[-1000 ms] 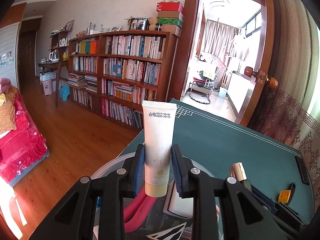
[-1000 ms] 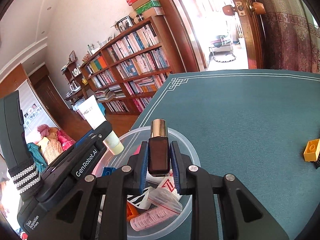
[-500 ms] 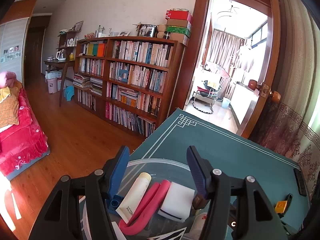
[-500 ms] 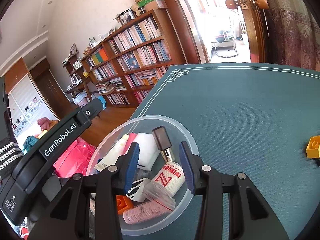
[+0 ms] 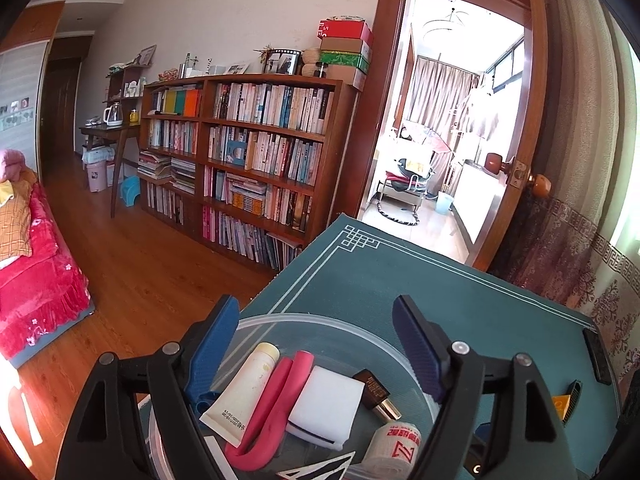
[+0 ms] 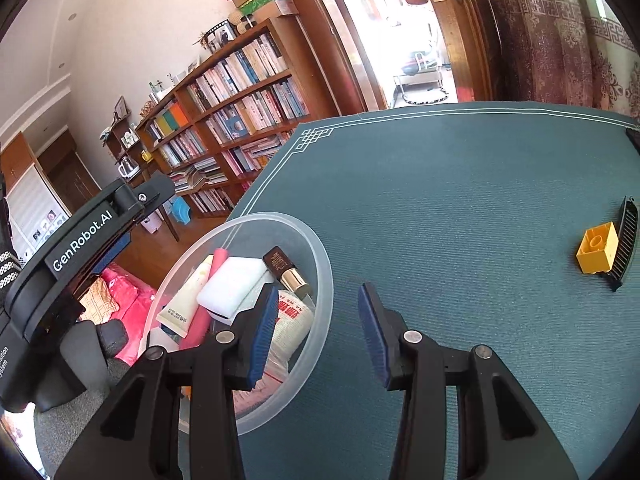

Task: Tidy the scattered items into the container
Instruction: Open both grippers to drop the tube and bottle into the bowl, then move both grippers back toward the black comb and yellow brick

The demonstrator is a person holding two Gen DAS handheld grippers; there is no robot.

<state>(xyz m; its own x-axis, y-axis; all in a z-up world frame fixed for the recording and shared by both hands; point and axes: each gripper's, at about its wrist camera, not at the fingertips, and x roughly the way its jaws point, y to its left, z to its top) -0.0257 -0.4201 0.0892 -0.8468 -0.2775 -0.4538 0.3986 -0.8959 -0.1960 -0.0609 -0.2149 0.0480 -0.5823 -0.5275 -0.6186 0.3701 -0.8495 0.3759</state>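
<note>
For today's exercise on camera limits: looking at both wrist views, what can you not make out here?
- Lower contents of the clear bowl: right wrist view, hidden behind the right gripper.
- Black object at the table's far edge: both views, cut off or too small to name.
- Print on the cream tube: left wrist view, too small to read.

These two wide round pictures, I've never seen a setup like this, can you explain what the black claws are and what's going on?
Each picture comes from a camera mounted on a hand-held gripper that a person carries, looking along its two fingers. The left hand-held gripper hangs open over a clear bowl holding a cream tube, a white block, a small brown bottle and more. The right hand-held gripper is open too, holding nothing. A yellow brick and black comb lie on the green table.
</note>
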